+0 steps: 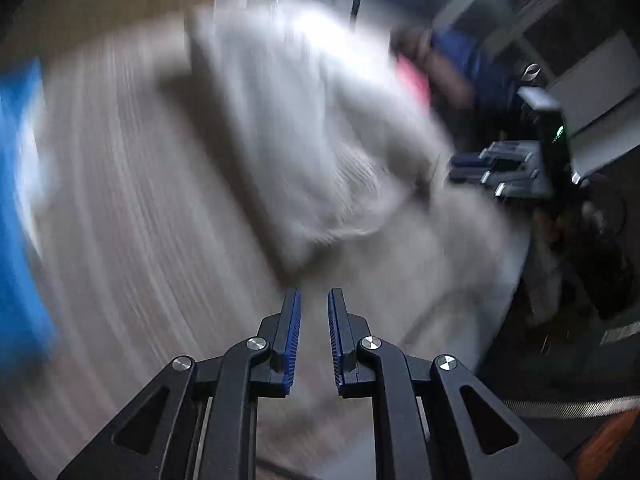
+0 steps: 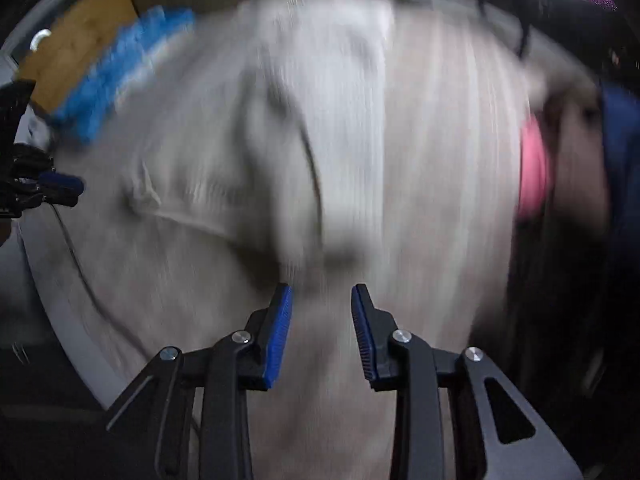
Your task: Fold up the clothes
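A pale grey-white knit garment (image 1: 304, 140) lies bunched on a light striped surface (image 1: 120, 208); both views are heavily blurred. My left gripper (image 1: 314, 296) is open and empty, just short of the garment's near edge. My right gripper (image 2: 322, 292) is open and empty, close to the near fold of the same garment (image 2: 312, 128). The right gripper also shows at the right of the left wrist view (image 1: 480, 168), and the left gripper at the left edge of the right wrist view (image 2: 60, 186).
A blue cloth (image 1: 20, 208) lies at the left, also seen in the right wrist view (image 2: 120, 68). Pink (image 2: 534, 168) and dark blue (image 2: 624, 160) items lie at the right. A cardboard box (image 2: 80, 40) stands behind. The surface's edge (image 1: 512, 264) drops off at right.
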`<state>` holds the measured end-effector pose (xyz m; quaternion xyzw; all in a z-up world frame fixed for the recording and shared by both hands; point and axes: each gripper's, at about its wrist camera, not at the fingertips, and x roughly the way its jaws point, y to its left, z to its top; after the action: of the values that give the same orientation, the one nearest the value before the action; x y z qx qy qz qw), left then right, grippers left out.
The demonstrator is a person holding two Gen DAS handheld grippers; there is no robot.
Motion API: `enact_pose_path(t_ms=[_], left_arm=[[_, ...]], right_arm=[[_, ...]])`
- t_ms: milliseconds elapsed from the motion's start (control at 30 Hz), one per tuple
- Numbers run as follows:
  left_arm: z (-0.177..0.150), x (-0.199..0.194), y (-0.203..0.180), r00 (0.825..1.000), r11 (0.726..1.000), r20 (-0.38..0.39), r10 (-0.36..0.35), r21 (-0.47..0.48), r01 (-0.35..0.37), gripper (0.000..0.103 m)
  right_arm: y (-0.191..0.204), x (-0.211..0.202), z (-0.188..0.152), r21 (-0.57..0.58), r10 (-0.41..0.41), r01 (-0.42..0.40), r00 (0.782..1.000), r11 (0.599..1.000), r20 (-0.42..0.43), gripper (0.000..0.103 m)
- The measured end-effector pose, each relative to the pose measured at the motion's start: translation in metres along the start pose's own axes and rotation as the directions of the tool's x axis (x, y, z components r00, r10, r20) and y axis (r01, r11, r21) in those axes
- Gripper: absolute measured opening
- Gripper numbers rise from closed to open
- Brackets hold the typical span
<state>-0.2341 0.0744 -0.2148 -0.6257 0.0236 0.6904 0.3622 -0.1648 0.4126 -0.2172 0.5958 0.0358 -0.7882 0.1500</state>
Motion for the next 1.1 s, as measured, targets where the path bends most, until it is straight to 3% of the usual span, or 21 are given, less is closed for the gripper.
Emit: enact_pose_path(t_ms=[100, 200, 333, 433, 533, 667, 767, 833, 867, 900, 1000, 1100], left_arm=[[-0.01, -0.009, 0.007, 0.999, 0.999, 0.046, 0.009, -0.049, -0.007, 0.012], [0.008, -0.024, 0.014, 0.99, 0.997, 0.138, 0.04, -0.075, -0.03, 0.015], [0.046, -0.019, 0.008, 0.969, 0.995, 0.239, 0.063, -0.089, -0.042, 0.016], [0.072, -0.006, -0.003, 0.963, 0.999, 0.264, 0.048, -0.037, -0.04, 0.018], [0.085, 0.031, -0.015, 0.975, 0.995, 0.201, 0.096, -0.001, -0.098, 0.018], [0.088, 0.047, -0.012, 0.984, 0.995, 0.15, 0.094, -0.028, -0.091, 0.02], [0.092, 0.028, -0.008, 0.98, 0.994, 0.176, 0.096, -0.06, -0.087, 0.021], [0.098, 0.017, 0.002, 0.974, 0.989, 0.208, 0.085, -0.139, -0.056, 0.044], [0.1, 0.016, 0.007, 0.972, 0.982, 0.218, 0.084, -0.181, -0.044, 0.046], [0.105, 0.017, 0.013, 0.97, 0.974, 0.225, 0.093, -0.224, -0.042, 0.046], [0.114, 0.027, 0.022, 0.971, 0.954, 0.216, 0.098, -0.298, -0.03, 0.046], [0.123, 0.041, 0.027, 0.98, 0.946, 0.191, 0.062, -0.325, 0.004, 0.047]], right_arm=[[-0.02, -0.035, -0.017, 0.093, 0.035, -0.041, 0.997, 0.995, 0.068, 0.032], [-0.044, -0.065, 0.001, 0.163, 0.078, -0.108, 0.98, 0.981, 0.181, 0.036], [-0.047, -0.059, 0.041, 0.174, 0.118, -0.16, 0.966, 0.972, 0.23, 0.036], [-0.036, -0.039, 0.067, 0.127, 0.19, -0.223, 0.954, 0.966, 0.23, 0.036], [-0.026, -0.008, 0.088, 0.104, 0.176, -0.201, 0.962, 0.974, 0.21, 0.036], [-0.023, 0.035, 0.082, 0.076, 0.164, -0.167, 0.985, 0.983, 0.052, 0.037], [-0.029, 0.012, 0.083, 0.076, 0.186, -0.19, 0.981, 0.979, 0.053, 0.037], [-0.042, -0.009, 0.09, 0.111, 0.181, -0.196, 0.975, 0.974, 0.132, 0.05], [-0.049, -0.019, 0.094, 0.129, 0.164, -0.188, 0.971, 0.974, 0.173, 0.067], [-0.054, -0.023, 0.099, 0.143, 0.133, -0.163, 0.971, 0.976, 0.198, 0.074], [-0.066, -0.015, 0.118, 0.179, 0.107, -0.144, 0.974, 0.973, 0.2, 0.074], [-0.069, 0.011, 0.131, 0.175, 0.146, -0.172, 0.977, 0.969, 0.156, 0.074]])
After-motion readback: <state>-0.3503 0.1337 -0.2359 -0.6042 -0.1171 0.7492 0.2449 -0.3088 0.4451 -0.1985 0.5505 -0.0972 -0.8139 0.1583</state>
